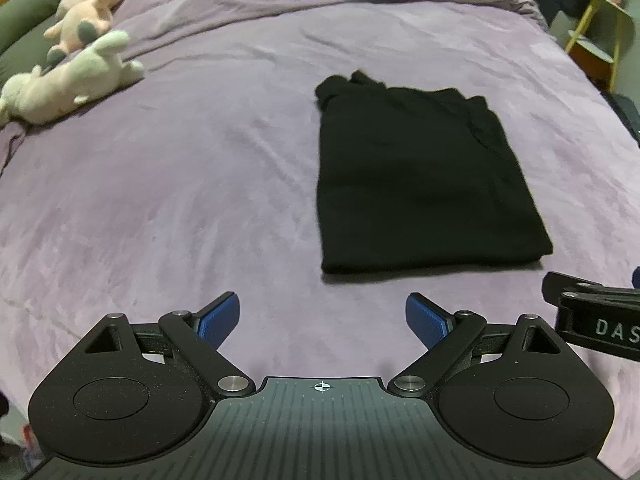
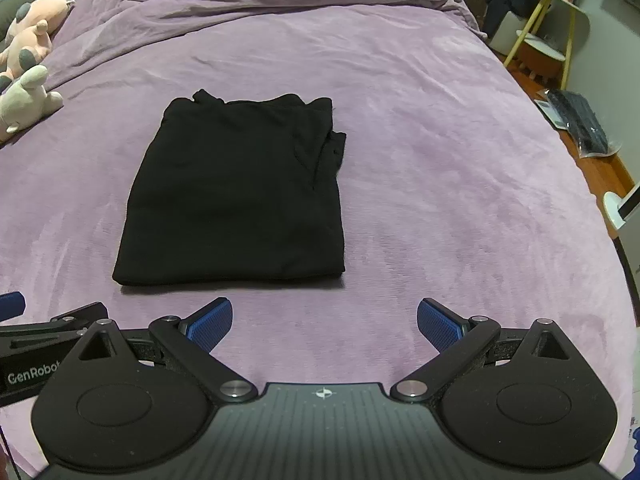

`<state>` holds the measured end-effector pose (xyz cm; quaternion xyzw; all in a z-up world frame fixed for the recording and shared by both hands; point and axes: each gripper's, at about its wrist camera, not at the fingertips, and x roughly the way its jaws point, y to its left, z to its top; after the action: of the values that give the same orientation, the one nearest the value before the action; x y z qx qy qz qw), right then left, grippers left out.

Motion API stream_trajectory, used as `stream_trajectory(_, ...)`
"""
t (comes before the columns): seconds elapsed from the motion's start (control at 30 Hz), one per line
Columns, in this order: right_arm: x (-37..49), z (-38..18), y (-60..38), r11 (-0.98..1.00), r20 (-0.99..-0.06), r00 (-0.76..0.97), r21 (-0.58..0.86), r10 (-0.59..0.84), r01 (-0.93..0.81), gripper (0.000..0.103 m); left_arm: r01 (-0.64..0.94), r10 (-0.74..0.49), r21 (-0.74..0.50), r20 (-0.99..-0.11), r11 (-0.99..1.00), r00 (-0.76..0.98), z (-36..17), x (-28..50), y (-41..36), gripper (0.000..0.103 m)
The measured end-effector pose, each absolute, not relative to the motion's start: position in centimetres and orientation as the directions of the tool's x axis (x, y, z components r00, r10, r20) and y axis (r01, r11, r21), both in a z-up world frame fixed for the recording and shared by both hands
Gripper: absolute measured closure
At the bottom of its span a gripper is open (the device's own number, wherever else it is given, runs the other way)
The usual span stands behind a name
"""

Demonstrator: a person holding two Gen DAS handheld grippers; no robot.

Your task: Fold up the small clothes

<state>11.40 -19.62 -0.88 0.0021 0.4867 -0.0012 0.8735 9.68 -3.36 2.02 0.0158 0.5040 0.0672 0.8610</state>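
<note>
Because the black garment [image 1: 416,176] is uniformly dark, its layers and far bunched edge are proving hard to make out. It is lying folded flat on the purple bedspread [image 1: 200,200], ahead of both grippers and touching neither. The left gripper [image 1: 322,322] and right gripper [image 2: 325,325] are hovering, jaws spread wide, holding nothing.

One black garment [image 1: 420,176] [image 2: 236,192], folded into a roughly rectangular, multi-layered stack, lies flat on the purple bed cover. The near edge is straight and even. The far edge is uneven, with small bunched folds of fabric protruding at the far left corner. Along the right side, layered edges and a seam line are visible. The fabric is plain, matte, with no visible print.
</note>
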Motion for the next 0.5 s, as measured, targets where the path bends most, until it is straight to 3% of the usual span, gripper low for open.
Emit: stream_trajectory(0.5, 11.25, -0.77, -19.63, 1.000, -0.847, 0.532, -0.009, -0.010, 0.005, 0.004, -0.112, 0.179, 0.143, -0.865, 0.983, 0.469, 1.91, 9.72, -3.54, 0.009)
